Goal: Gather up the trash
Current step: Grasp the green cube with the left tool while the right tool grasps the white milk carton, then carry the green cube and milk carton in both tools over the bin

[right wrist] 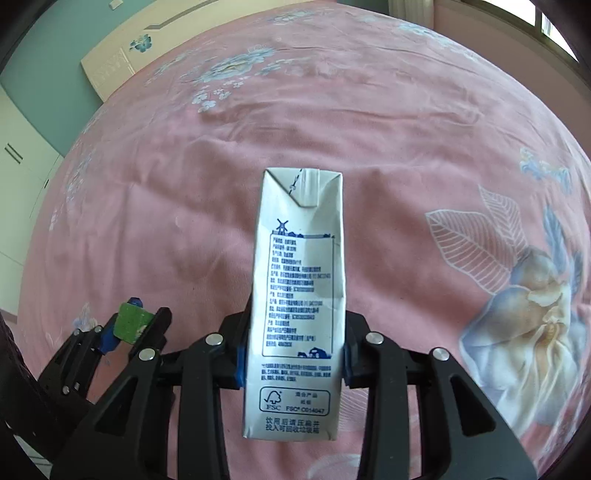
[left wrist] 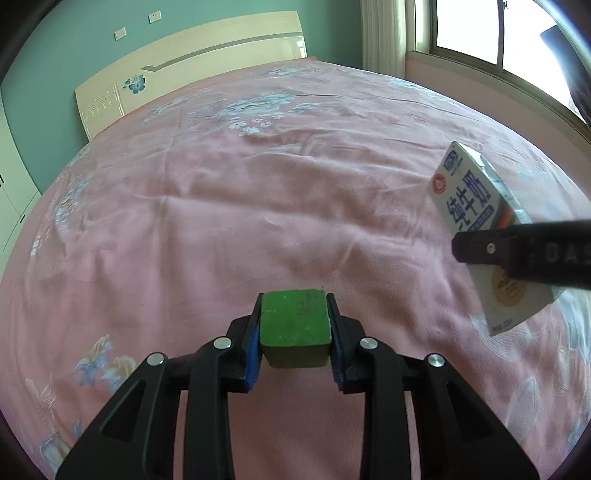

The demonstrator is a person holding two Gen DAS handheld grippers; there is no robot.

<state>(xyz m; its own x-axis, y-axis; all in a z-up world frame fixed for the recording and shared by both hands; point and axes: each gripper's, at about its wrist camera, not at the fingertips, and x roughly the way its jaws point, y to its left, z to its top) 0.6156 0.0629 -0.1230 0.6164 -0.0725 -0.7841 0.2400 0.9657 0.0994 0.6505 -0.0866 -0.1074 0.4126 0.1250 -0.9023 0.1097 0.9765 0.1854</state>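
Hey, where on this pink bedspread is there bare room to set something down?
Nearly all of the pink floral bedspread is bare, from the cream headboard to the window side. The only crowded spot is nearest the cameras, where the left gripper holds a green sponge block and the right gripper a white milk carton.

Both grippers (left wrist: 294, 325) (right wrist: 293, 350) clamped, jaws downward.

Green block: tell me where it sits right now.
The green block is clamped in the left tongs above the pink bedspread, left of the milk carton in the right tongs.
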